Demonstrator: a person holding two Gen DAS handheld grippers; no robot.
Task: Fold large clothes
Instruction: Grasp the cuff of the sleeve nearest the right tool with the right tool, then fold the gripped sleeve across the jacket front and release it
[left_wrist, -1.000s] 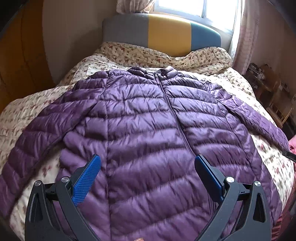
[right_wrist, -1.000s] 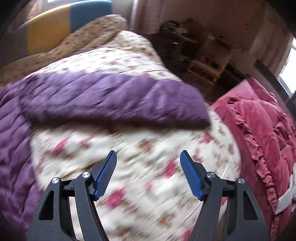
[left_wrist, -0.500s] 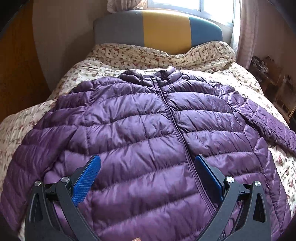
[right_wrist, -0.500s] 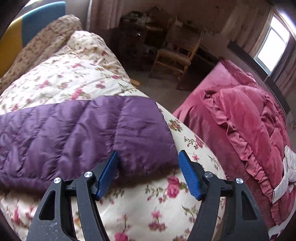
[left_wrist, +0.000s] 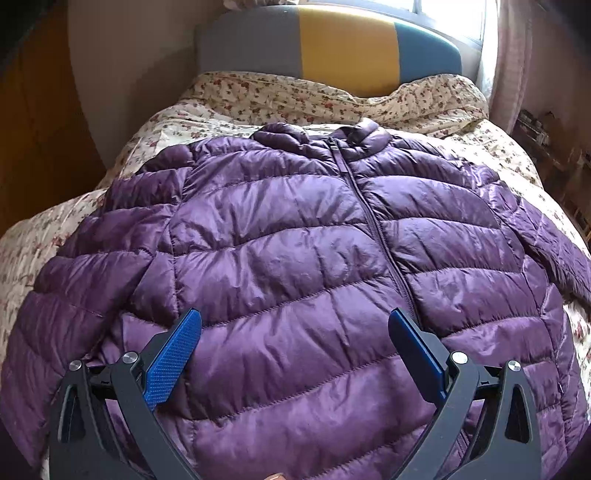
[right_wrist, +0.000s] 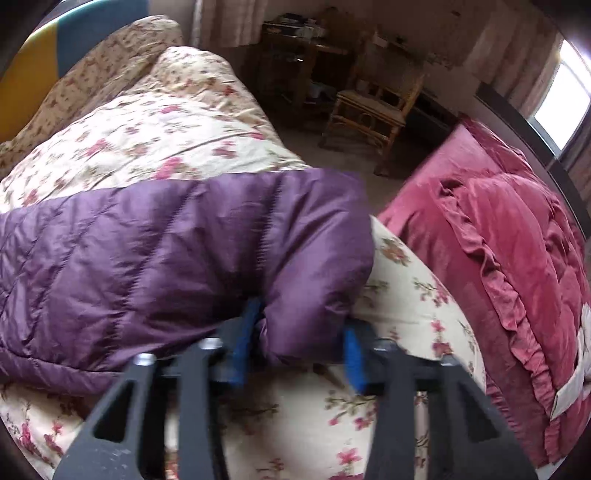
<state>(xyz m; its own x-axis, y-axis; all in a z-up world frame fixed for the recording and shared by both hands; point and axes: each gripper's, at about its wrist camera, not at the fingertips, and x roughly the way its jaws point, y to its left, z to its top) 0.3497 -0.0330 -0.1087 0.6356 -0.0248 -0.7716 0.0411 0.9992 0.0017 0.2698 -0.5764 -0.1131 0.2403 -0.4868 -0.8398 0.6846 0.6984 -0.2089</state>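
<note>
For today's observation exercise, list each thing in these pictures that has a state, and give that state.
Purple jacket: zipped, spread flat, front up, on the floral quilt.
Sleeve cuff: bunched between the right gripper's fingers.
Right gripper: closing on the cuff.
Left gripper: open over the jacket's front, holding nothing.

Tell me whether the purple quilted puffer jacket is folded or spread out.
Spread out: the purple quilted puffer jacket lies flat, front up and zipped, on the floral bedspread, both sleeves extended sideways.

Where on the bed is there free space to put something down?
Free floral quilt lies left of the purple jacket, and between its collar and the headboard. The middle is crowded: the jacket covers it, and the right gripper is closing on the sleeve cuff.
</note>
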